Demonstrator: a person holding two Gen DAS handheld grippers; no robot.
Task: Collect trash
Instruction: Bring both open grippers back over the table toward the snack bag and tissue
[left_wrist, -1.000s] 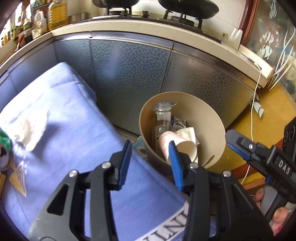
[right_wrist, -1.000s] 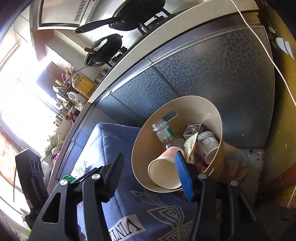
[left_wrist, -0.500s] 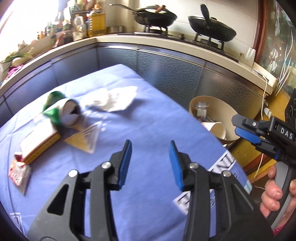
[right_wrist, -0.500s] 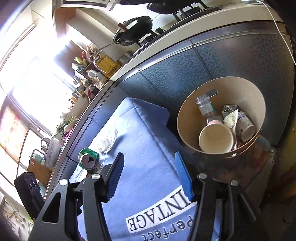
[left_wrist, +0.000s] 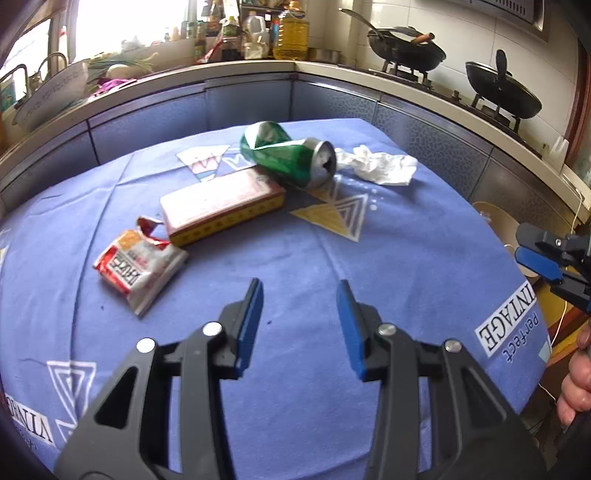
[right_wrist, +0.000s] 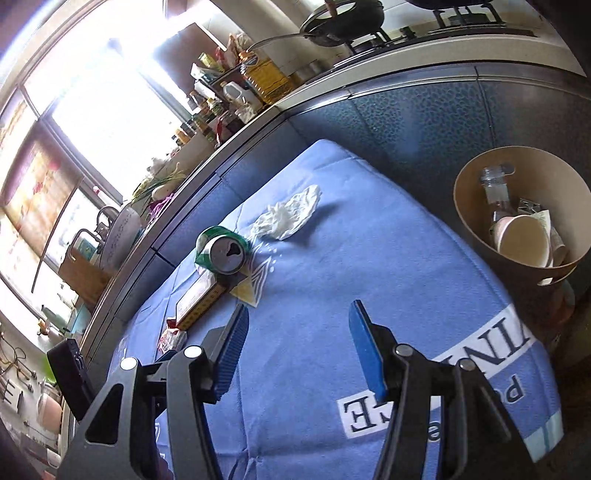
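Observation:
On the blue tablecloth (left_wrist: 295, 387) lie a crushed green can (left_wrist: 288, 155), a crumpled white tissue (left_wrist: 380, 168), a flat pink and yellow box (left_wrist: 221, 206) and a torn red snack wrapper (left_wrist: 140, 267). My left gripper (left_wrist: 299, 321) is open and empty, above the cloth, nearer than the trash. My right gripper (right_wrist: 295, 343) is open and empty over the cloth; it also shows at the right edge of the left wrist view (left_wrist: 546, 258). The tan bin (right_wrist: 476, 221) beside the table holds a paper cup (right_wrist: 521, 240), a clear bottle (right_wrist: 495, 192) and other trash. The can (right_wrist: 221, 251) and tissue (right_wrist: 288, 216) also show in the right wrist view.
A kitchen counter (left_wrist: 424, 86) wraps round the far side, with woks on a stove (left_wrist: 406, 48) and oil bottles (left_wrist: 291, 31). Grey cabinet fronts (right_wrist: 424, 118) stand close behind the table and bin. A white cable (left_wrist: 554, 332) hangs at the right.
Both grippers have swung away from the bin and back over the table. The can, tissue, box and wrapper have come into the left wrist view. Both stay open.

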